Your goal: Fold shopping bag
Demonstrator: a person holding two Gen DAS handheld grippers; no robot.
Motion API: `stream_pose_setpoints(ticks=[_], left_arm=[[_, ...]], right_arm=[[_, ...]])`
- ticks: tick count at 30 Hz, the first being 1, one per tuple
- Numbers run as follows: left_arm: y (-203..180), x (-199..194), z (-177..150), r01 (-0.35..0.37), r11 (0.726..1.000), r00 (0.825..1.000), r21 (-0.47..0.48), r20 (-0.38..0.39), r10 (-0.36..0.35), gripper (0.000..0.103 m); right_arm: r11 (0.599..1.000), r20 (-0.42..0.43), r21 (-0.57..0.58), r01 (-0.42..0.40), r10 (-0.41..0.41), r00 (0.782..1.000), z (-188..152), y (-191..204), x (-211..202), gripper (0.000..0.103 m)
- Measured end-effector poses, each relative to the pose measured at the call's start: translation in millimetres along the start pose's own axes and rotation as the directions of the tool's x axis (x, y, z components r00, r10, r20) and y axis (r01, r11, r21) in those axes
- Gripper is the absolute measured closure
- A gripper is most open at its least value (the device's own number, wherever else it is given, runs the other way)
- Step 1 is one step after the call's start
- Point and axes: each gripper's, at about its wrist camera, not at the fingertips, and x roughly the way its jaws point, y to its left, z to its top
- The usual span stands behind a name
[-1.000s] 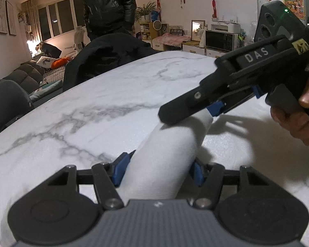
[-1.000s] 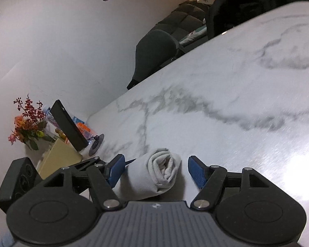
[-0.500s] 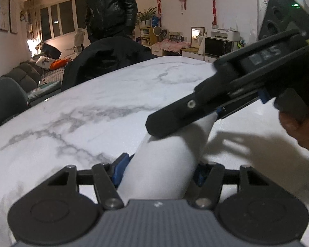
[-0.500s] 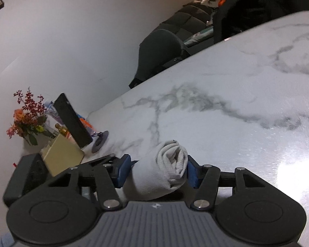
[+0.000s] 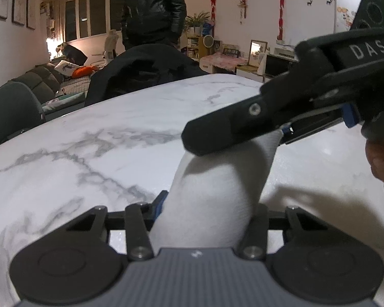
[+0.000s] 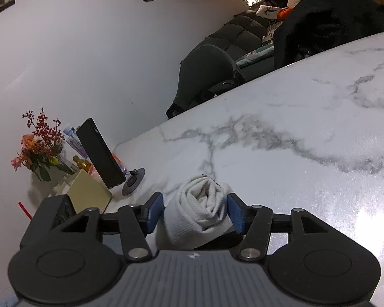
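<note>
The shopping bag (image 5: 217,192) is a tight white fabric roll, held just above the marble table (image 5: 102,133). My left gripper (image 5: 207,204) is shut on its near end. In the left wrist view the roll bends upward to my right gripper (image 5: 217,138), which crosses from the right, held by a hand (image 5: 381,166). The right wrist view shows the roll's spiral end (image 6: 202,204) pinched between the blue pads (image 6: 236,213) of my right gripper (image 6: 195,211), which is shut on it. The left gripper's black housing (image 6: 56,212) shows at lower left there.
A person in a black jacket (image 5: 153,7) stands beyond the table's far edge, behind a chair draped with a black coat (image 5: 146,69). A grey chair (image 5: 12,112) is at the left. A phone on a stand (image 6: 99,153), flowers (image 6: 38,148) and a yellowish box (image 6: 87,192) crowd one table corner.
My right gripper went from open around the roll's end to shut on it. The roll now bends upward between the two grippers.
</note>
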Motion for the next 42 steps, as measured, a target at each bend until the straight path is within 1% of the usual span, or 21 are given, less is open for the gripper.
stream_pose_setpoints(ticks=[6, 8, 12, 16, 22, 24, 26, 29, 38, 42], left_arm=[[4, -14, -4, -0.007, 0.999, 1.000, -0.047, 0.015, 0.008, 0.062], [6, -20, -5, -0.021, 0.998, 1.000, -0.061, 0.020, 0.022, 0.062], [12, -38, -5, -0.048, 0.995, 0.998, -0.090, 0.042, 0.052, 0.062], [20, -59, -8, -0.077, 0.991, 0.995, -0.109, 0.056, 0.083, 0.062], [34, -92, -17, -0.124, 0.982, 0.988, -0.143, 0.072, 0.135, 0.062], [39, -105, -19, -0.136, 0.978, 0.985, -0.156, 0.085, 0.151, 0.062], [44, -118, -22, -0.147, 0.975, 0.981, -0.169, 0.098, 0.165, 0.062], [51, -139, -26, -0.163, 0.969, 0.975, -0.186, 0.121, 0.187, 0.062], [70, -197, -32, -0.182, 0.949, 0.952, -0.257, 0.195, 0.235, 0.062], [76, -224, -39, -0.217, 0.935, 0.935, -0.280, 0.215, 0.282, 0.062]], right_arm=[[0.999, 0.044, -0.032, -0.027, 0.028, 0.999, 2, 11, -13, 0.040], [0.998, 0.059, -0.047, -0.031, 0.034, 0.998, 3, 16, -17, 0.037], [0.998, 0.079, -0.060, -0.029, 0.034, 0.996, 4, 23, -23, 0.034], [0.998, 0.087, -0.059, -0.035, 0.040, 0.995, 3, 27, -23, 0.030], [0.998, 0.097, -0.057, -0.024, 0.030, 0.995, 0, 33, -21, 0.026], [0.998, 0.099, -0.066, -0.020, 0.026, 0.995, -1, 36, -20, 0.023], [0.997, 0.101, -0.076, -0.016, 0.023, 0.995, -3, 40, -17, 0.016], [0.997, 0.094, -0.081, -0.020, 0.028, 0.995, -5, 44, -12, 0.012], [0.994, 0.062, -0.103, -0.030, 0.036, 0.997, -13, 60, 10, 0.009], [0.990, 0.046, -0.137, -0.031, 0.037, 0.998, -20, 73, 22, 0.009]])
